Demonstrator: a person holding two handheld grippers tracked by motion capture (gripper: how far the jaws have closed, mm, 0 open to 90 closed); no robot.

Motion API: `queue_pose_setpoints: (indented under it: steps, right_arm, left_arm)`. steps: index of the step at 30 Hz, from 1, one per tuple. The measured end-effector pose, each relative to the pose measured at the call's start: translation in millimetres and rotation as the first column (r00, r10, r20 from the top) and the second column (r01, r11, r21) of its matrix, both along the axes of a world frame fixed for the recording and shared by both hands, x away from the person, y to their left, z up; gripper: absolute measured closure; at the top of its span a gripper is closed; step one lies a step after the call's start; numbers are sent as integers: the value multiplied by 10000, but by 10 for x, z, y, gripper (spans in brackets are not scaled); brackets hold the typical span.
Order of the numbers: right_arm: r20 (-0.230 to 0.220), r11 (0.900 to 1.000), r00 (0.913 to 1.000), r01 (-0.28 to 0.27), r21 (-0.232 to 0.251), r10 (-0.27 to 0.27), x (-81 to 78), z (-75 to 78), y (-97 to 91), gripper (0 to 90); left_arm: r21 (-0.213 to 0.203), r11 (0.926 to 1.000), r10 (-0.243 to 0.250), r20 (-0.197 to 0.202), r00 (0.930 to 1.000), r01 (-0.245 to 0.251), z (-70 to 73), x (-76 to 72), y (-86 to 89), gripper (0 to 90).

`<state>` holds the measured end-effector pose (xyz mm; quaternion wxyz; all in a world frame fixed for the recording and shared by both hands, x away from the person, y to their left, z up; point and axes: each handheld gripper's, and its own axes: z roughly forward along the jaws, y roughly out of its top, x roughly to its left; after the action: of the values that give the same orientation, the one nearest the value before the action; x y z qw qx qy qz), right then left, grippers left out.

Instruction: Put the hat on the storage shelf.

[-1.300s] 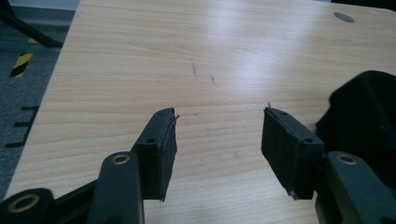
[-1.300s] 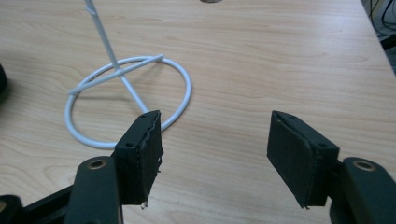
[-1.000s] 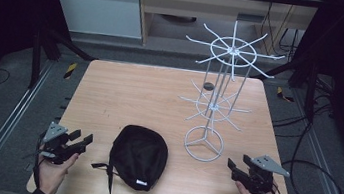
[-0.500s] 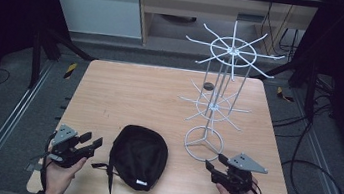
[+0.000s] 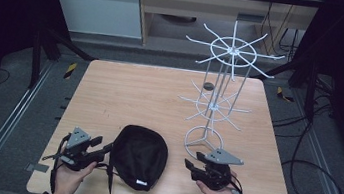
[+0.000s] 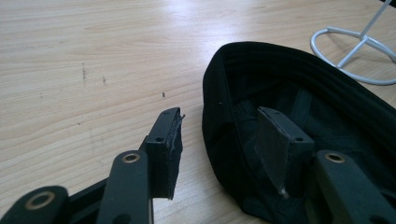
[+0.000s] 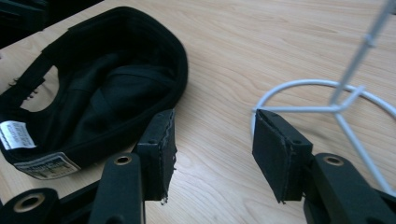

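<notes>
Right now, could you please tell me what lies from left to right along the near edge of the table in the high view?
Left gripper → black cap, lying upside down → right gripper, with the white wire rack's ring base just behind it.

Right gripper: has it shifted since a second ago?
Yes. The right gripper has slid leftward along the table's near edge, from outside the white wire rack's ring base to just below it, nearer the black cap.

black cap [image 7: 107,88] – two sewn-in labels [image 7: 44,165], print too small to read
</notes>
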<state>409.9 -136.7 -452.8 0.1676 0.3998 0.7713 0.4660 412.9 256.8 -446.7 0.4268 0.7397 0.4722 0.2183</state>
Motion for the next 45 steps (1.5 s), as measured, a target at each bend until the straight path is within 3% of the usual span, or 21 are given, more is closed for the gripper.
queue_pose_setpoints:
  steps: [18, 30, 40, 44, 45]
  right_arm:
    - [-715, 9969, 9951, -711, -326, 686, 217, -171, 602, 507]
    - [-1254, 9950, 9884, -917, -404, 860, 271, -282, 780, 479]
    - [-1661, 9958, 9832, -830, -388, 755, 340, -351, 781, 453]
    - [-2007, 9958, 9767, -845, -361, 756, 349, -395, 817, 478]
    - [-2118, 9958, 9744, -846, -341, 755, 357, -413, 821, 526]
  left_arm:
    - [776, 9965, -245, -828, 9963, 310, -179, 120, -97, 649]
    - [970, 9944, -302, -1232, 9919, 424, -232, 140, -118, 781]
    - [1278, 9909, -240, -1477, 9887, 431, -270, 147, -132, 813]
    - [1301, 9905, -241, -1519, 9881, 442, -277, 145, -135, 822]
    - [1306, 9904, -257, -1521, 9880, 459, -277, 145, -136, 822]
